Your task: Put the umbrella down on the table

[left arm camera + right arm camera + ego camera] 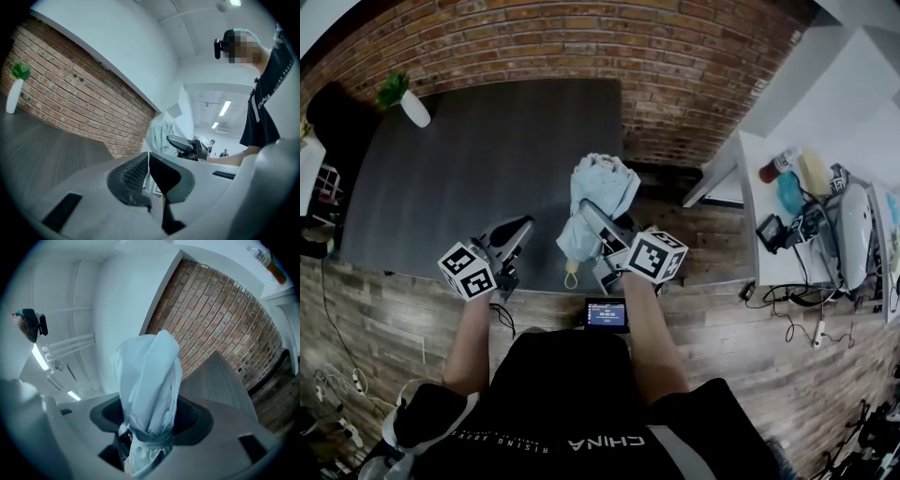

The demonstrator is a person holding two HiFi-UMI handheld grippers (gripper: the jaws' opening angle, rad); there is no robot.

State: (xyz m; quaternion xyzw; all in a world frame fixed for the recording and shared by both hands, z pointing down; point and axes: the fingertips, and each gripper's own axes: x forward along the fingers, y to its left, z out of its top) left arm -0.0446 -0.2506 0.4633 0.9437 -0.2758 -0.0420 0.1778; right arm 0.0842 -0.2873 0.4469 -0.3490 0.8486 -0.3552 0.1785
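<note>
Indoors, beside a brick wall (581,37), fingers of the right gripper (150,420) pinch a pale folded umbrella (150,376) at a dark grey bench (478,169), while those of the left gripper (148,168) are pressed together.

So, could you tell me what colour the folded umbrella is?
The umbrella is pale blue, clearest in the right gripper view.
</note>
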